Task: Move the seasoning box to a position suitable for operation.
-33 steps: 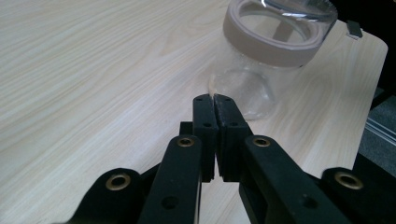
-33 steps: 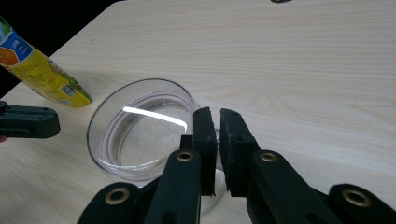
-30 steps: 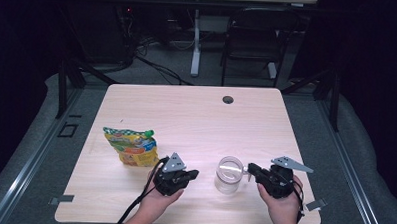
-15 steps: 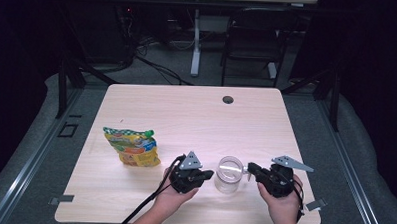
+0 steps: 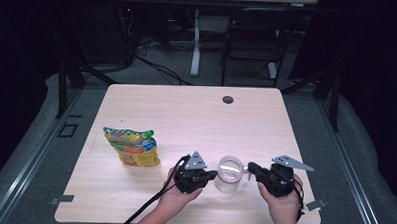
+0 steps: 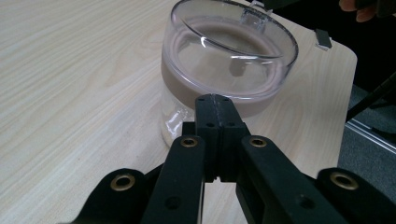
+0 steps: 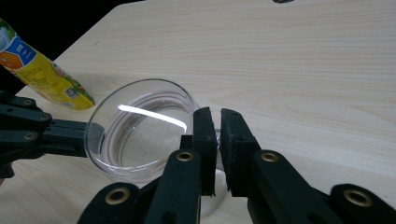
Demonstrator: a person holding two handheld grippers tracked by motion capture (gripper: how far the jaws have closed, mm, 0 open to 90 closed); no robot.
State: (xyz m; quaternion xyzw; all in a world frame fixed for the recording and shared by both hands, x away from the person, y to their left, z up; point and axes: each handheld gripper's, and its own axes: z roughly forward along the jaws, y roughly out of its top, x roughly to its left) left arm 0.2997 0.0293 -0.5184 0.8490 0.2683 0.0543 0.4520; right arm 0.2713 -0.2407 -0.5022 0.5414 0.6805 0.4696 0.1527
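I have brought my left gripper (image 5: 212, 175) across from lower centre, fingers pressed together, against the clear cup (image 5: 229, 174) at the table's (image 5: 196, 117) near edge. My right gripper (image 5: 250, 169) pinches its handle, so the cup is braced.

One camera sits high above the near side of the pale wooden table (image 5: 186, 116) and looks forward and down at all of it.

Two more cameras ride on the black grippers and look along their jaws, low and very close to the tabletop.

All three see the round clear glass jar (image 5: 230, 173) (image 6: 224, 74) (image 7: 140, 130). The high and right ones both see the yellow snack bag (image 5: 132, 146) (image 7: 42, 74).
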